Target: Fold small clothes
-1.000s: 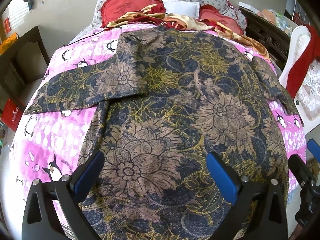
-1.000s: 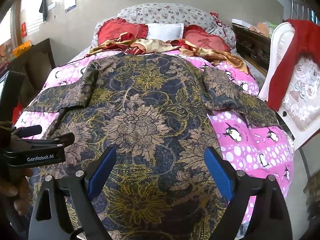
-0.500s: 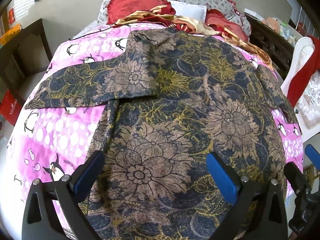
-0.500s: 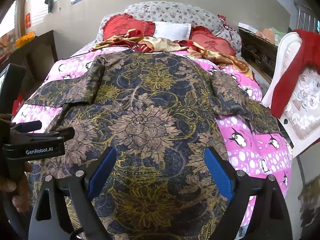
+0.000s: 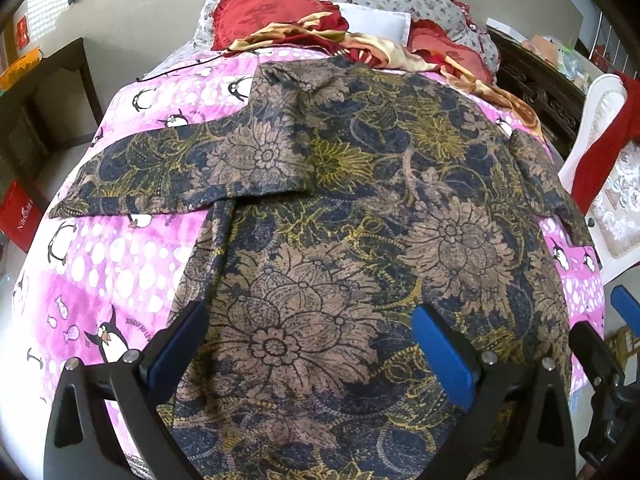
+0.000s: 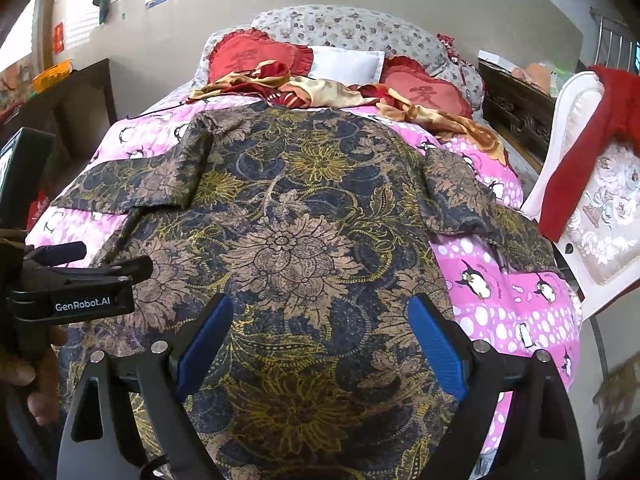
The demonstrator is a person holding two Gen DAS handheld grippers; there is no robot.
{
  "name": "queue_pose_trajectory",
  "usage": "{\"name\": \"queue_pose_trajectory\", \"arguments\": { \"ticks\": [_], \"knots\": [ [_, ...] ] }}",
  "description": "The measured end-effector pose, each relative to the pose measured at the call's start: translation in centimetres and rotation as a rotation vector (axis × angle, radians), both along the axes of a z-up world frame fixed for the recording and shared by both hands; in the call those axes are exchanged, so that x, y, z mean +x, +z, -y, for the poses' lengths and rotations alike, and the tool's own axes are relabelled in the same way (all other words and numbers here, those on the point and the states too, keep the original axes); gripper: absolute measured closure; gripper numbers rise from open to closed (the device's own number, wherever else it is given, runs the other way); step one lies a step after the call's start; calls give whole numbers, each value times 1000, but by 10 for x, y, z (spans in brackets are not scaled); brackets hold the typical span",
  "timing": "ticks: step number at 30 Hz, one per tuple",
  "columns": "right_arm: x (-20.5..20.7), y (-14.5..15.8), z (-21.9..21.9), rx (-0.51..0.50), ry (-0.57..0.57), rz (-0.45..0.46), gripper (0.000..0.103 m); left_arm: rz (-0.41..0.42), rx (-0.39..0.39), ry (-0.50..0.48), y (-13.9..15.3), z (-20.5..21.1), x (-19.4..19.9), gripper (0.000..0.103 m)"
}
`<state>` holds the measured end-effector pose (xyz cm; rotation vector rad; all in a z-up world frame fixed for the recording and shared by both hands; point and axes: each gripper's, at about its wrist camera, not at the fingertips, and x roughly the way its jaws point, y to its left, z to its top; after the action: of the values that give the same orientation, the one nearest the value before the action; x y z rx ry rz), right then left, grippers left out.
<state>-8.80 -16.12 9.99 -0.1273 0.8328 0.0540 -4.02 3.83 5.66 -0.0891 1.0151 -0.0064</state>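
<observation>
A dark floral shirt (image 5: pixel 340 208) in navy, tan and yellow lies spread flat on the pink penguin bedspread (image 5: pixel 112 264), sleeves out to both sides. It also shows in the right wrist view (image 6: pixel 296 240). My left gripper (image 5: pixel 310 340) is open and empty, above the shirt's lower left part. My right gripper (image 6: pixel 318 336) is open and empty, above the shirt's lower middle. The left gripper's body (image 6: pixel 72 292) shows at the left of the right wrist view, and the right gripper's blue finger (image 5: pixel 624 308) at the right edge of the left wrist view.
Red heart cushions (image 6: pixel 256 56), a white pillow (image 6: pixel 348 64) and a crumpled gold-red cloth (image 6: pixel 320 96) lie at the bed's head. A white chair (image 6: pixel 592 208) with red cloth draped on it stands right of the bed. Dark wooden furniture (image 5: pixel 48 92) stands left.
Both grippers have drawn back and risen slightly, so the view tilts toward the headboard. The shirt has not moved. Both stay open.
</observation>
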Motion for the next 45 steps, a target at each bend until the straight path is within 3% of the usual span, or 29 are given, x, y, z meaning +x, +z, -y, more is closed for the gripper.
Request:
{"name": "queue_pose_trajectory", "arguments": {
  "ticks": [17,30,40,45],
  "knots": [
    [-4,6,8,38,-7,27,24,8,56,-23,7,19,-4,0],
    [16,7,18,58,-18,44,24,-2,86,-28,2,27,4,0],
    [37,-9,16,38,-13,37,24,-19,107,-22,-14,21,24,0],
    [64,-30,16,-6,-27,26,24,8,168,-30,-25,16,54,0]
  ]
}}
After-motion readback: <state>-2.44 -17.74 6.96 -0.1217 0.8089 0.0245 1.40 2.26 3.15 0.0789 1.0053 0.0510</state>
